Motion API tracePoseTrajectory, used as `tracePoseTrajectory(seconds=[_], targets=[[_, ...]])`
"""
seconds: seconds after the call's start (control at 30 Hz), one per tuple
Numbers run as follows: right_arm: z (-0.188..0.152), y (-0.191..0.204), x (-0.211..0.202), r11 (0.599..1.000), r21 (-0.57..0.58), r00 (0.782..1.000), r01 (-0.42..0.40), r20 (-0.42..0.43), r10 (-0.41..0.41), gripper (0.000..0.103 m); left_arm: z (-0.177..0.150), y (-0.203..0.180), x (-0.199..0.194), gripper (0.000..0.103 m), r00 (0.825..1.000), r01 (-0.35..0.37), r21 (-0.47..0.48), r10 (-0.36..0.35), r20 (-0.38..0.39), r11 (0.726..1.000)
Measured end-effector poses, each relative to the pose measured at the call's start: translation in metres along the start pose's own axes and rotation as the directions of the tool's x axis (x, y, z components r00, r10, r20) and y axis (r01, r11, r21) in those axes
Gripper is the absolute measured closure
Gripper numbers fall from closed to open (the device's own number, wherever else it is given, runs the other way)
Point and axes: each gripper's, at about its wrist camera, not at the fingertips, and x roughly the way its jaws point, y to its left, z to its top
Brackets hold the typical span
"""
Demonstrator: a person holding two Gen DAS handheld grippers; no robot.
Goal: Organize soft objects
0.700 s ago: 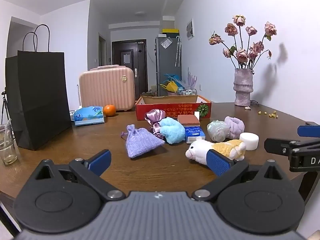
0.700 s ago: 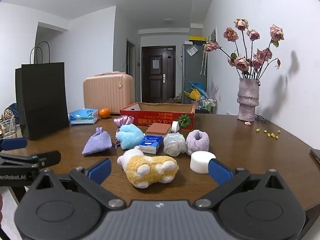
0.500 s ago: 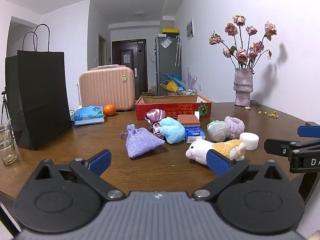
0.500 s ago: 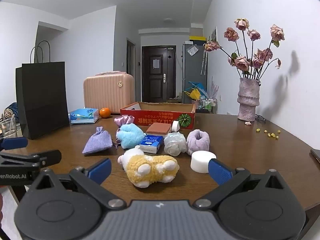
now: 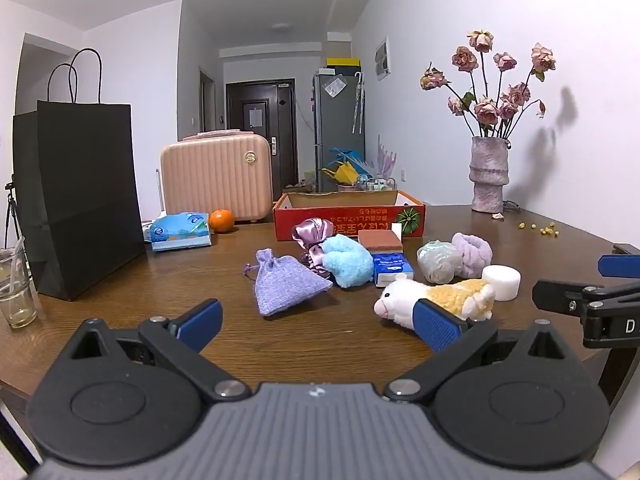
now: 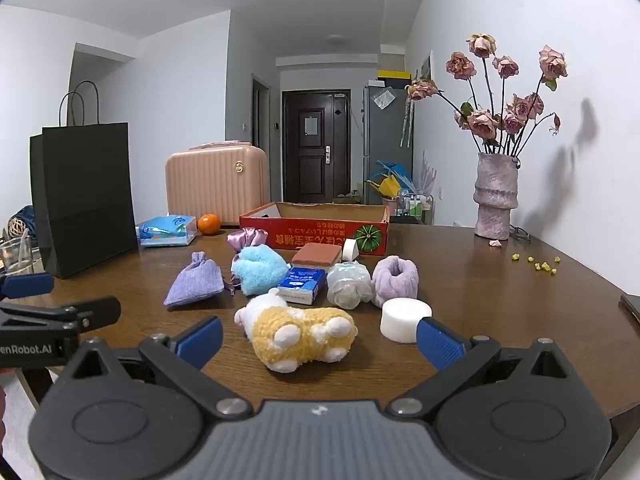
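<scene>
1. Right wrist view: the right gripper (image 6: 318, 338), jaws spread wide and empty, faces the yellow-and-white plush toy (image 6: 298, 330) lying on the brown wooden table (image 6: 500, 312), just ahead between its blue fingertips.
2. Left wrist view: the left gripper (image 5: 318, 322), likewise spread and empty, has the lavender drawstring pouch (image 5: 286, 286) ahead.
3. Only the right wrist view shows a dark device (image 6: 631, 306) at the table's right edge.

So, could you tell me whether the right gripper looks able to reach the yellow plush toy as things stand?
Probably yes: the right gripper is open, the yellow plush toy lies straight ahead between its jaws, with nothing in between.
</scene>
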Motion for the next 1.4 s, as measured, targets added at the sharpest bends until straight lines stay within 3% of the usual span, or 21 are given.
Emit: tracePoseTrajectory(seconds=[1.4], targets=[[-0.0004, 0.0001, -0.0001, 1.0, 0.005, 1.0, -0.001, -0.002, 0.001, 0.0, 0.0, 0.0007, 0.0021, 0.0, 1.0, -0.001, 0.005, 0.001, 0.002, 1.0]])
